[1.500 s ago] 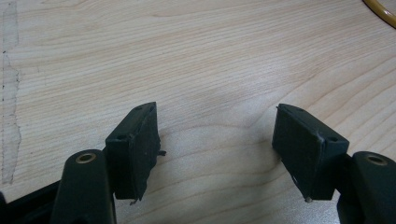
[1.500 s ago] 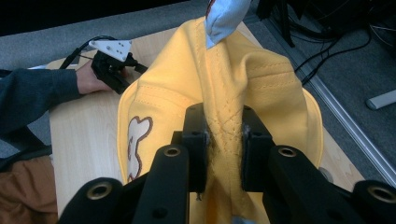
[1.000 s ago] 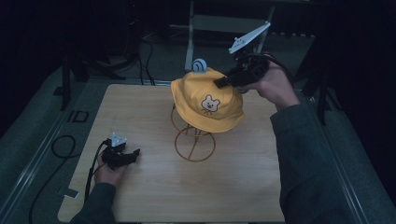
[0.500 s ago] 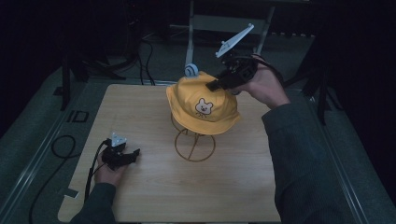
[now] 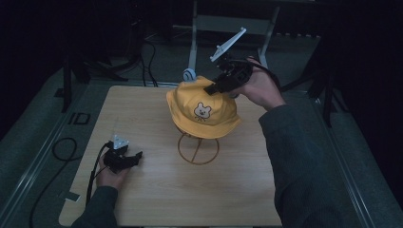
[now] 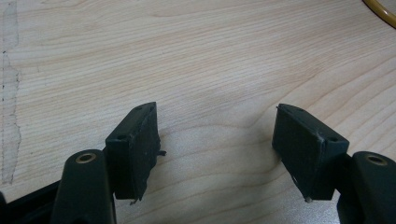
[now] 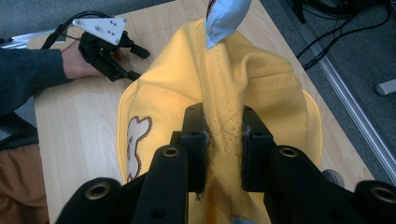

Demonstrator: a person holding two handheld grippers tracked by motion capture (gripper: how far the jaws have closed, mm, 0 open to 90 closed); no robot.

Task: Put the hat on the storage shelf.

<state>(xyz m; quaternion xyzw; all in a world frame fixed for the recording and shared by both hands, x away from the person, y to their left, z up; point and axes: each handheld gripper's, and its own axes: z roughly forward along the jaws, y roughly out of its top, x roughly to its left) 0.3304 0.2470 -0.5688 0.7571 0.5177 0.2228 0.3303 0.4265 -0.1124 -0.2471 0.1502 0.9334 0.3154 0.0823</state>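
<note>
So the right gripper [image 7: 223, 140] had its fingers pinched tight on a fold of fabric at the crown of the yellow hat [image 5: 203, 107], the kid's bucket kind with a little bear face on the front. The hat was sitting over the top of a wire stand [image 5: 197, 148] in the middle of the desk [image 5: 142, 199], tilted a bit toward the back where the gripper was tugging it. Grabbing the crown makes sense to me: it's the one spot where you get a bunched ridge of cloth to bite on, and the brim stays free to hang around the stand. Can't tell whether it was going on or coming off, honestly.

There was a pale blue bit [image 7: 226, 18] at the far edge of the hat, maybe an ear or a loop, hard to say.

The left gripper [image 5: 127, 159] was parked low on the near left part of the desk, well apart from the hat, fingers spread wide with nothing between them, just bare wood. Looked like it was simply kept out of the way.
</note>
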